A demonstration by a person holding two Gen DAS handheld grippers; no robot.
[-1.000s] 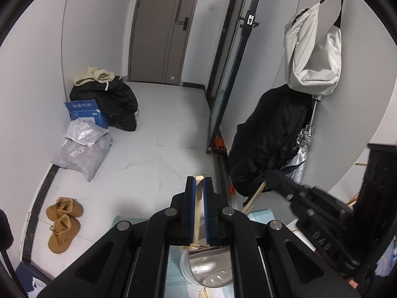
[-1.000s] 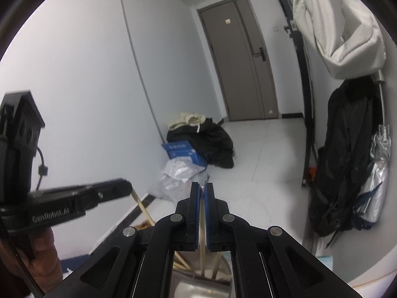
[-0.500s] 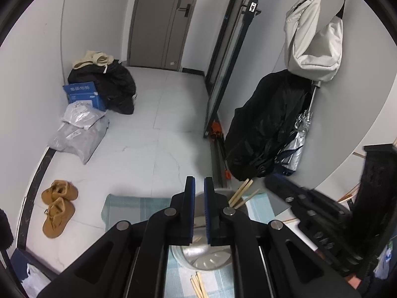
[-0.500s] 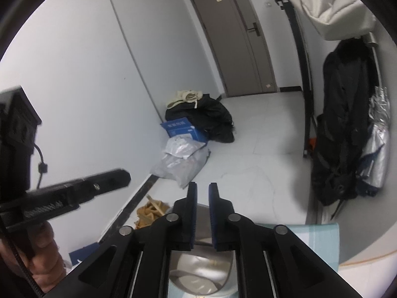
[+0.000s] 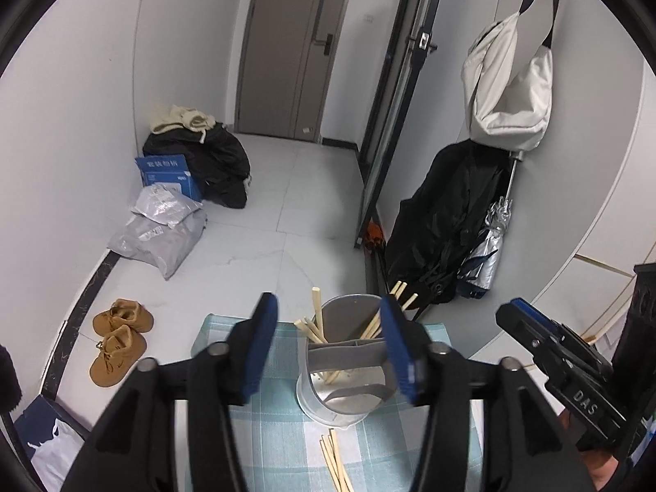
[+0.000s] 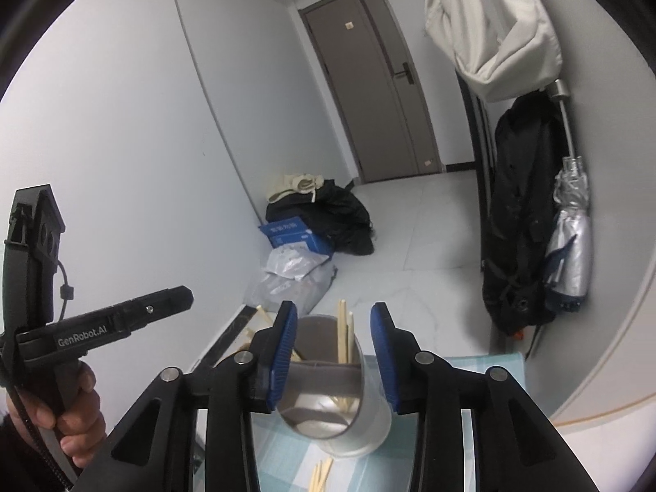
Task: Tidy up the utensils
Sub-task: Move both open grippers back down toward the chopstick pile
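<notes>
A grey metal utensil holder (image 5: pixel 348 361) stands on a blue-green checked cloth (image 5: pixel 262 430) and holds several wooden chopsticks (image 5: pixel 317 320). More loose chopsticks (image 5: pixel 334 461) lie on the cloth in front of it. My left gripper (image 5: pixel 328 348) is open and empty above the holder. My right gripper (image 6: pixel 332 352) is open and empty, also above the holder (image 6: pixel 332 393), with chopsticks (image 6: pixel 343 340) showing between its fingers. The right gripper also shows at the right of the left wrist view (image 5: pixel 566 361).
The cloth (image 6: pixel 287 459) covers a small table by a white wall. Beyond the edge is a tiled floor with brown shoes (image 5: pixel 119 340), grey parcels (image 5: pixel 160 229), a blue box (image 5: pixel 166 172) and black clothes. A black coat (image 5: pixel 447 221) and umbrella hang at the right.
Both grippers have opened from shut. The chopsticks they held now stand in the holder. Both cameras have tilted down, and more of the holder and cloth shows.
</notes>
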